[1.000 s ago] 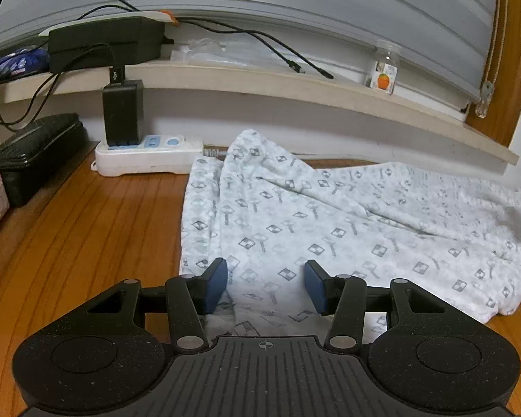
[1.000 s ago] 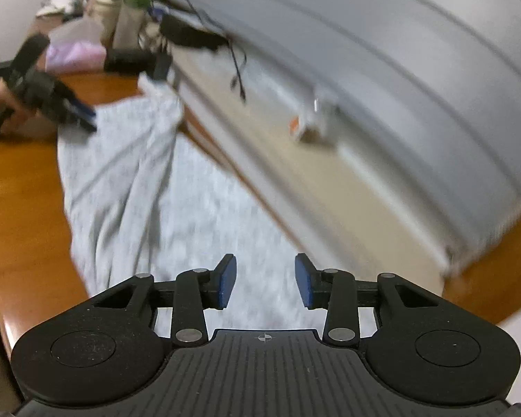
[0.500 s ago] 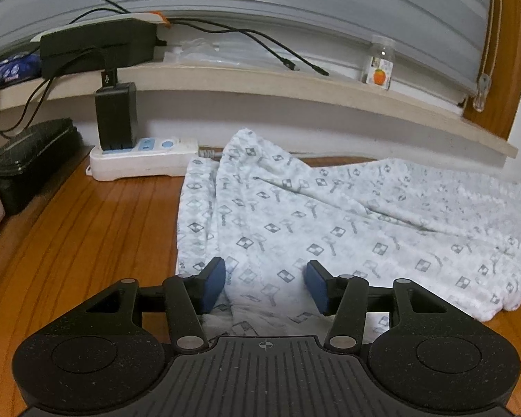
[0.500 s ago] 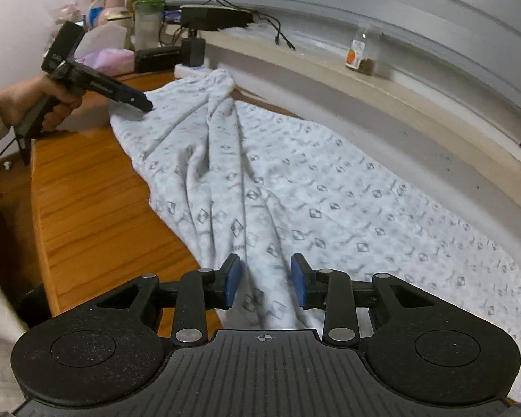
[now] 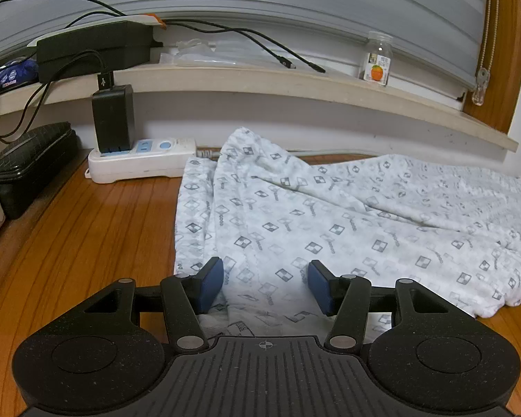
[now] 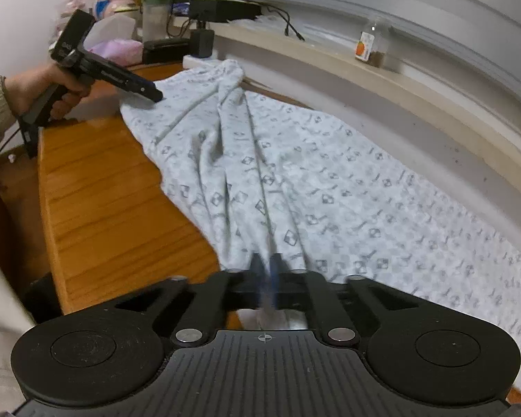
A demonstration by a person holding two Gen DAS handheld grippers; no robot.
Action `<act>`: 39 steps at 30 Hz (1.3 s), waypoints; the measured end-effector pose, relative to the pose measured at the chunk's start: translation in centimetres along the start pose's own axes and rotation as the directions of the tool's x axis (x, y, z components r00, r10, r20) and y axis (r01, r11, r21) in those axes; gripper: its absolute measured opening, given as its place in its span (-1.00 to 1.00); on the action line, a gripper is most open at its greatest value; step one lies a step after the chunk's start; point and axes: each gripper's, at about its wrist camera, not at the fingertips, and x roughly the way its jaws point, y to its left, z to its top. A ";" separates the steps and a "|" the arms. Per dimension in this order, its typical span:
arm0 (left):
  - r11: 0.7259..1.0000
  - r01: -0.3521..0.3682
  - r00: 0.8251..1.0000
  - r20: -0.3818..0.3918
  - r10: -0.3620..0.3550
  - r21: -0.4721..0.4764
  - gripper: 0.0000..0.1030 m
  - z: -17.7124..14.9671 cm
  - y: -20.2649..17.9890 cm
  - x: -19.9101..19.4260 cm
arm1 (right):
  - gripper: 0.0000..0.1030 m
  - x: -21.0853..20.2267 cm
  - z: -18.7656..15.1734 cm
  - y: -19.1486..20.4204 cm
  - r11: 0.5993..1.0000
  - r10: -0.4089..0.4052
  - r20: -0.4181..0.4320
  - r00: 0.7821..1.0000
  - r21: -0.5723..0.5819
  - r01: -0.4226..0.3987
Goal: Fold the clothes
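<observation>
The white, grey-patterned cotton garment (image 6: 295,180) lies spread along the orange wooden worktop (image 6: 104,201), its near edge clamped in the right tongs (image 6: 265,271) while the left tongs (image 5: 265,286) hover apart over the far end, seemingly to take both ends for one fold.

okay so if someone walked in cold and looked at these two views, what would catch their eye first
Most likely the white patterned garment, rumpled and spread across the wooden table below the window ledge. Next, the right gripper, its blue pads pinched shut on the cloth's near edge, while the left gripper sits open over the other end. On the ledge, a small jar with an orange label stands out.
</observation>
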 end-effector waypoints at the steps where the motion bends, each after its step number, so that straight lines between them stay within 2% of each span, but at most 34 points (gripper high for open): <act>1: 1.000 0.003 1.000 -0.001 -0.003 0.001 0.13 0.0 0.1 0.1 | -0.94 -0.3 0.3 -0.3 0.999 -0.027 0.013 1.000 -0.016 0.027; 5: 1.000 -0.002 1.000 -0.001 0.002 0.002 0.13 0.0 0.0 0.1 | -0.95 -1.4 3.4 -2.9 0.983 -0.165 0.082 0.983 -0.068 0.171; 9: 1.000 -0.006 1.000 -0.003 0.006 0.012 0.13 -0.1 0.0 0.1 | -0.95 -0.5 7.5 -6.4 0.940 -0.299 0.145 0.943 -0.125 0.317; 13: 1.000 -0.009 1.000 -0.003 0.009 0.014 0.13 -0.1 0.0 0.1 | -0.95 3.9 10.6 -9.0 0.871 -0.420 0.154 0.895 -0.208 0.444; 15: 1.000 -0.011 1.000 -0.003 0.011 0.013 0.13 -0.1 -0.1 0.1 | -0.95 6.8 10.8 -10.3 0.857 -0.455 0.113 0.884 -0.217 0.468; 18: 1.000 -0.011 1.000 0.001 0.011 -0.001 0.13 -0.1 0.0 0.0 | -0.95 11.4 8.9 -11.9 0.870 -0.458 -0.006 0.889 -0.206 0.448; 21: 1.000 -0.002 1.000 0.017 0.003 -0.021 0.14 -0.4 0.2 -0.5 | -0.94 14.4 6.3 -13.2 0.908 -0.410 -0.107 0.906 -0.143 0.395; 24: 0.999 -0.001 1.000 0.027 0.002 -0.035 0.16 -0.2 0.2 -0.7 | -0.91 14.7 4.9 -14.3 0.926 -0.377 -0.082 0.923 -0.052 0.374; 25: 0.999 -0.003 1.000 0.029 0.004 -0.037 0.24 0.1 0.2 -0.7 | -0.91 14.5 4.8 -14.8 0.931 -0.365 -0.067 0.929 -0.014 0.365; 28: 1.000 -0.018 0.999 0.043 0.018 -0.005 0.30 2.5 0.0 -0.1 | -0.90 14.1 4.1 -15.9 0.942 -0.328 -0.029 0.944 0.069 0.329; 31: 1.000 -0.018 0.999 0.052 0.017 0.017 0.36 5.6 0.0 1.2 | -0.90 14.1 3.6 -16.1 0.943 -0.323 -0.002 0.946 0.078 0.322; 33: 1.000 -0.019 0.999 0.032 0.019 0.013 0.38 7.4 0.4 3.2 | -0.90 14.2 3.6 -16.2 0.944 -0.320 0.003 0.948 0.082 0.318; 36: 0.999 -0.039 0.999 -0.011 0.039 0.015 0.36 9.3 0.9 6.4 | -0.90 14.2 3.9 -16.1 0.947 -0.309 0.006 0.951 0.099 0.307; 38: 0.998 -0.053 0.998 -0.038 0.054 0.029 0.28 10.1 1.1 8.3 | -0.90 13.9 3.9 -15.9 0.947 -0.306 0.007 0.952 0.105 0.304; 39: 0.998 -0.055 0.997 -0.050 0.057 0.039 0.16 10.3 1.0 8.9 | -0.90 13.8 3.8 -15.9 0.947 -0.305 0.007 0.952 0.107 0.303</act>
